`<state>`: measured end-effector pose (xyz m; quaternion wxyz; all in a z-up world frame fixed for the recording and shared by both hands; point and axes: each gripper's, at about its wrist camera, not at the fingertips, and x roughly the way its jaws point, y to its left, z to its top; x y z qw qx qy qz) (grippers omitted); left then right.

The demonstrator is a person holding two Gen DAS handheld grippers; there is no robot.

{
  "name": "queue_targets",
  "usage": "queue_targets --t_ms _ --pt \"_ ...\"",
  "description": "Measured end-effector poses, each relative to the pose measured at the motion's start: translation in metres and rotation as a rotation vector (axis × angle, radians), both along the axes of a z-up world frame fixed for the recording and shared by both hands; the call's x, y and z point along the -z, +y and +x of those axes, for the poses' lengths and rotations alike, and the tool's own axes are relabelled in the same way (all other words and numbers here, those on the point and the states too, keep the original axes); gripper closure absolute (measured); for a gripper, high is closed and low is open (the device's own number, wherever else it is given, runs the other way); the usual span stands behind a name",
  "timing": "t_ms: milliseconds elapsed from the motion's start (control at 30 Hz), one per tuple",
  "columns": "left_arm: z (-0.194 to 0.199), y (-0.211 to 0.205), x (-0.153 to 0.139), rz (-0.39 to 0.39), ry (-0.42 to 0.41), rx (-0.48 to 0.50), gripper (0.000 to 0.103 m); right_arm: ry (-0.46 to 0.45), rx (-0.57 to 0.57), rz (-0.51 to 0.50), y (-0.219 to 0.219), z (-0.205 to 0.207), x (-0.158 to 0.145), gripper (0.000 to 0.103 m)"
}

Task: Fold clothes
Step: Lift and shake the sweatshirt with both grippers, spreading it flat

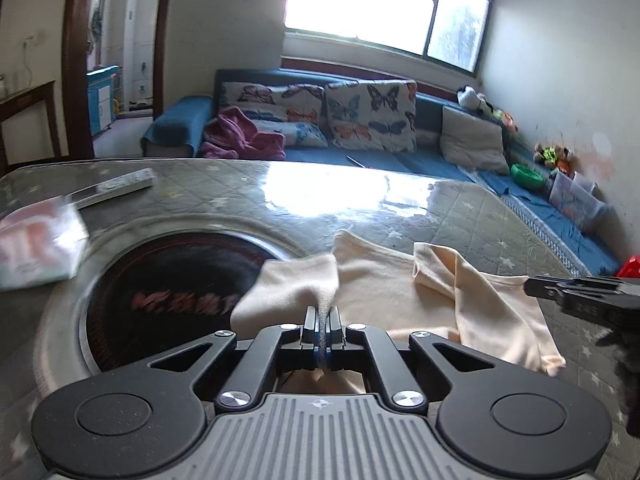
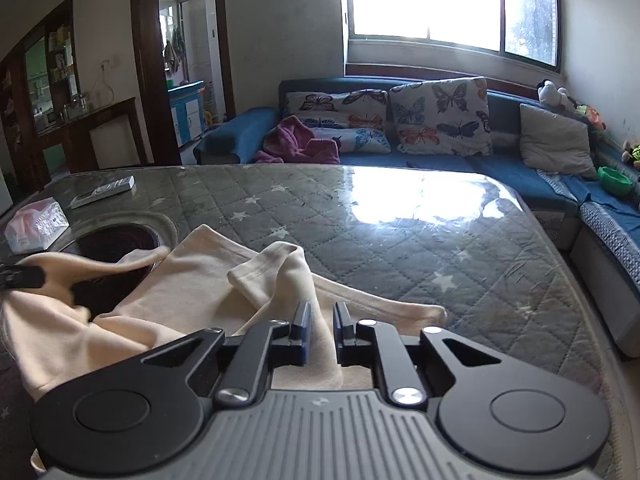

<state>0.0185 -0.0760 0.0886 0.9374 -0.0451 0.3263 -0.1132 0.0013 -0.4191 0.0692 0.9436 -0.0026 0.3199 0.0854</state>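
Note:
A cream garment (image 1: 380, 284) lies crumpled on the quilted, glass-topped table (image 1: 240, 184). My left gripper (image 1: 322, 316) is shut on a bunched edge of it, with the cloth rising out of the closed pads. In the right wrist view the same garment (image 2: 192, 280) spreads to the left, and a folded sleeve runs up into my right gripper (image 2: 322, 316). Its pads stand a little apart with the fabric pinched between them. Each gripper shows in the other's view: the right gripper (image 1: 560, 292) at the right edge, the left gripper (image 2: 20, 276) at the left edge holding cloth.
A dark round inset (image 1: 172, 272) sits in the table under the garment's left part. A tissue pack (image 1: 36, 240) and a remote (image 1: 116, 186) lie at the far left. A blue sofa (image 1: 400, 156) with butterfly cushions runs behind and to the right of the table.

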Motion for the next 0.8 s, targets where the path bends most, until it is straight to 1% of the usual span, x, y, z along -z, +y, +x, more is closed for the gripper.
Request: queue_targets --t_ms 33,100,133,233,367,433,500,533,600,767,800 --pt "-0.007 0.005 0.000 -0.006 0.003 -0.008 0.100 0.007 -0.006 0.004 0.002 0.002 0.002 0.088" --pt "-0.021 0.014 0.003 -0.017 0.013 -0.025 0.100 0.020 -0.014 0.007 0.005 0.010 0.009 0.065" --pt "-0.026 0.018 0.005 -0.021 0.023 -0.030 0.100 0.022 -0.018 0.001 0.007 0.014 0.012 0.063" --pt "-0.038 0.025 0.015 -0.029 0.054 -0.044 0.100 0.043 -0.026 -0.005 0.014 0.032 0.024 0.063" --pt "-0.044 0.031 0.028 -0.044 0.097 -0.058 0.100 0.080 -0.035 -0.007 0.019 0.054 0.042 0.063" --pt "-0.045 0.032 0.033 -0.043 0.112 -0.064 0.100 0.077 -0.044 0.030 0.017 0.059 0.045 0.066" --pt "-0.046 0.034 0.035 -0.041 0.118 -0.071 0.100 0.082 -0.052 0.049 0.016 0.061 0.045 0.094" --pt "-0.046 0.035 0.036 -0.039 0.118 -0.074 0.100 0.071 -0.057 0.040 0.017 0.057 0.040 0.095" --pt "-0.047 0.035 0.036 -0.040 0.115 -0.077 0.100 0.024 -0.052 -0.012 0.019 0.045 0.031 0.098" --pt "-0.053 0.035 0.030 -0.036 0.089 -0.066 0.100 -0.079 -0.021 -0.073 0.007 0.004 0.001 0.099" --pt "-0.055 0.036 0.029 -0.035 0.087 -0.065 0.100 -0.105 -0.007 -0.088 0.001 -0.009 -0.008 0.099"
